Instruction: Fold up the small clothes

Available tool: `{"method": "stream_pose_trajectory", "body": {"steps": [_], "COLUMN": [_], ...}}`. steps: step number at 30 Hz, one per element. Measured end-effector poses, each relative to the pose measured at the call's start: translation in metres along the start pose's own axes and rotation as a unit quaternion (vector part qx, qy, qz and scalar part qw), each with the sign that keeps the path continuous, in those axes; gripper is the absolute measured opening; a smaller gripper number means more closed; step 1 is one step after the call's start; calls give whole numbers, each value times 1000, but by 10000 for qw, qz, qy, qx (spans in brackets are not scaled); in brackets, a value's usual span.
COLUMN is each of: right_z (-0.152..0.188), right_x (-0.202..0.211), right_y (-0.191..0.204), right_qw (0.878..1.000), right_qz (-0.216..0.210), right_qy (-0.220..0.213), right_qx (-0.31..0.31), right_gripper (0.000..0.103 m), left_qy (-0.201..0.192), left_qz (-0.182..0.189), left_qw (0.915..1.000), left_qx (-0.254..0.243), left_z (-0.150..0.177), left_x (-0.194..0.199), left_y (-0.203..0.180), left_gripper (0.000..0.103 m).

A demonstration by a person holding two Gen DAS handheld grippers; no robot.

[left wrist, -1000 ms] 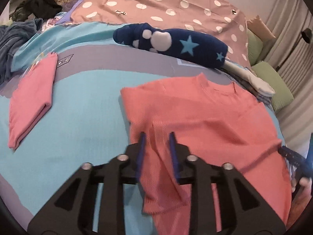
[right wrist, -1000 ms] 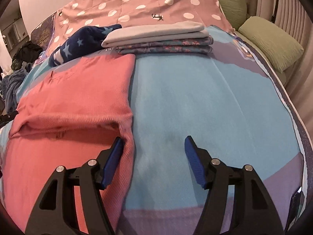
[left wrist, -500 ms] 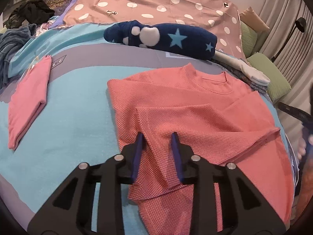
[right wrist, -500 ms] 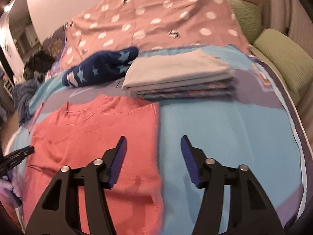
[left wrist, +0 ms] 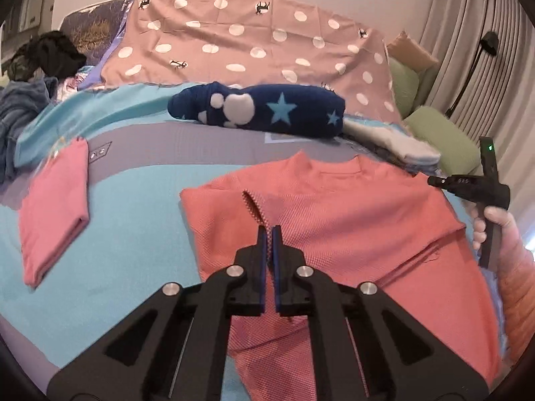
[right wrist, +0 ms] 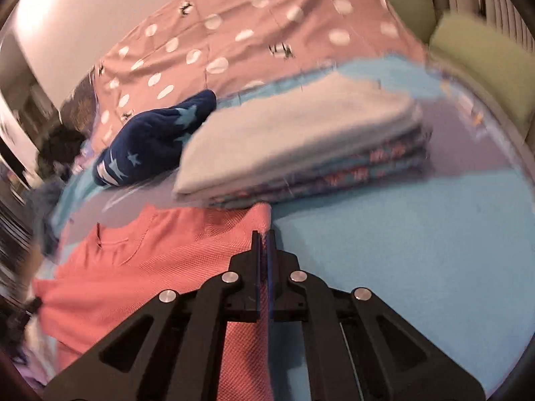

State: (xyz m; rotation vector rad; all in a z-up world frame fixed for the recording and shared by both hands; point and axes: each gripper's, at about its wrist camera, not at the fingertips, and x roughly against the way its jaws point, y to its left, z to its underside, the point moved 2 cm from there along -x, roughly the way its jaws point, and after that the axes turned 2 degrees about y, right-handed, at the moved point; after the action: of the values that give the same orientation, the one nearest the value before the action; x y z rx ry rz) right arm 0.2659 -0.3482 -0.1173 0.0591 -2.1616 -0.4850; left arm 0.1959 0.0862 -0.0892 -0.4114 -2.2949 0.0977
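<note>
A coral-red small top (left wrist: 351, 220) lies spread on the blue and grey bed cover, its neck away from me; it also shows in the right wrist view (right wrist: 160, 267). My left gripper (left wrist: 267, 230) is shut on a folded-over edge of the top near its left side. My right gripper (right wrist: 264, 235) is shut on the top's right edge near the shoulder corner. The right gripper's body and the hand that holds it show at the right of the left wrist view (left wrist: 481, 193).
A folded pink garment (left wrist: 53, 210) lies at the left. A navy star-print garment (left wrist: 260, 110) lies beyond the top. A stack of folded clothes (right wrist: 301, 147) sits just past the top's right shoulder. Green cushions (left wrist: 444, 137) and a polka-dot cover (left wrist: 247, 40) lie behind.
Both grippers have closed: the left on the folded-over edge, the right on the top's right edge after moving forward toward the shoulder. The left gripper has lifted the cloth a little.
</note>
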Motion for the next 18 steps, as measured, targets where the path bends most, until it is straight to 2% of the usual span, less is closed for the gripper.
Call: {"method": "stream_pose_trajectory", "body": {"steps": [1, 4, 6, 8, 10, 11, 12, 13, 14, 15, 18], "right_z": [4, 15, 23, 38, 60, 72, 82, 97, 102, 108, 119], "right_x": [-5, 9, 27, 49, 65, 65, 61, 48, 43, 48, 69], "right_y": [-3, 0, 7, 20, 36, 42, 44, 37, 33, 25, 16], "right_qw": [9998, 9996, 9990, 9982, 9944, 9925, 9909, 9865, 9853, 9878, 9942], "right_qz": [113, 252, 295, -5, -401, -358, -117, 475, 539, 301, 178], "right_qy": [129, -59, -195, -263, -154, 0, 187, 436, 445, 205, 195], "right_qx": [-35, 100, 284, 540, 961, 1170, 1329, 1502, 1556, 1516, 1040], "right_gripper": [7, 16, 17, 17, 17, 17, 18, 19, 15, 14, 16], "left_qy": [134, 453, 432, 298, 203, 214, 276, 358, 487, 542, 477], "left_qz": [-162, -393, -439, -457, -498, -540, -596, -665, -766, -785, -610], "left_qw": [9998, 9982, 9981, 9983, 9985, 9983, 9978, 9971, 9957, 9953, 9970], "left_qx": [-48, -3, 80, 183, 138, 28, -57, -125, -172, -140, 61], "left_z": [2, 12, 16, 14, 13, 13, 15, 17, 22, 25, 35], "left_x": [-9, -29, -29, -21, -14, -12, -13, -15, -20, -21, -3], "left_y": [1, 6, 11, 14, 14, 11, 9, 8, 8, 8, 8], "left_gripper": [4, 10, 30, 40, 44, 48, 52, 53, 53, 53, 53]}}
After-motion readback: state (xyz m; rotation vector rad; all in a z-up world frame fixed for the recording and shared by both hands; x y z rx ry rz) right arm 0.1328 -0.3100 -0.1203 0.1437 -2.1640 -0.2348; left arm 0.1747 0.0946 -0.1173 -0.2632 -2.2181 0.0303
